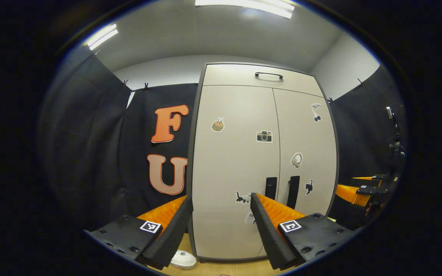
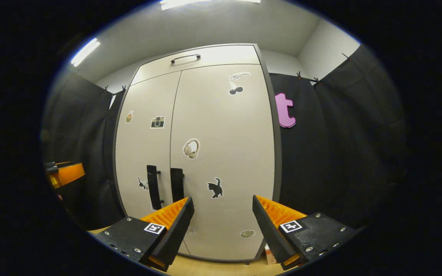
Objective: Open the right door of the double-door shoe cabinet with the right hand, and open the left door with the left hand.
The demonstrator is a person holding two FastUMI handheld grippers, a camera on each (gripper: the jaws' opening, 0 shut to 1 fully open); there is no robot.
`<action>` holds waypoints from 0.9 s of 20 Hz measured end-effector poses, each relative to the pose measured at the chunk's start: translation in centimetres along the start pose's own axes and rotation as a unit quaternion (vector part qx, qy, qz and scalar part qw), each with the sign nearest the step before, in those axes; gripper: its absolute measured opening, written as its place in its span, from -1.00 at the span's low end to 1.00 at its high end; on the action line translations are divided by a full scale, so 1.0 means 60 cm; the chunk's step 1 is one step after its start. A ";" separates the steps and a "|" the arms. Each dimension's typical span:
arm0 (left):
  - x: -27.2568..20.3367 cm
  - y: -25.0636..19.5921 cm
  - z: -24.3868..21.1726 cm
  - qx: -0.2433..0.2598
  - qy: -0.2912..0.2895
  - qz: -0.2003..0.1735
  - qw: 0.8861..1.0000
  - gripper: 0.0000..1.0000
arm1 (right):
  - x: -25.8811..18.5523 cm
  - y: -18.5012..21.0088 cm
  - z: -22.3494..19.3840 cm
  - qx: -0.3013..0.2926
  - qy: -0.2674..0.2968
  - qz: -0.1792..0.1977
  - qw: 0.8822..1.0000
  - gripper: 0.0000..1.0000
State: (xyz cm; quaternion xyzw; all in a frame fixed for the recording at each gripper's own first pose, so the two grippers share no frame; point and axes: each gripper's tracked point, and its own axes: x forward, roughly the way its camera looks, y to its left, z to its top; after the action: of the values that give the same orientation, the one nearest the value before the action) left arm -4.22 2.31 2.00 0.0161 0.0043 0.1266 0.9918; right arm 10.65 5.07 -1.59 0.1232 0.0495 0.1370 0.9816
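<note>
Tall beige double-door shoe cabinet, both doors closed, black vertical bar handles at centre seam; right gripper and left gripper, jaws apart, empty, near; approach step: right handle likely first.

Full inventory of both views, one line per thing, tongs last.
Tall beige double-door shoe cabinet: 1, beige, dark frame, centre, both doors shut.
Black vertical door handles: 2, black, flanking the centre seam, low.
Black top drawer pull: 1, black, on the upper panel.
Small picture stickers: several, mixed colours, across both doors.
White round object: 1, white, on the floor left of the cabinet base.
Left tongs: 1, open, before the left door.
Right tongs: 1, open, before the right door.
</note>
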 end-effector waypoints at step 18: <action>-0.037 0.132 -0.009 -0.005 0.004 0.056 0.998 0.93 | 0.175 0.127 -0.077 0.043 0.075 0.014 0.996 0.31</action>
State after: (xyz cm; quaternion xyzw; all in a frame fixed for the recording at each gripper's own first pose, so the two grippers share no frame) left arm -8.36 9.40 1.74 0.0106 0.0069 0.1816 0.9833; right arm 18.17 16.17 -4.77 0.1555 0.1272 0.1570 0.9669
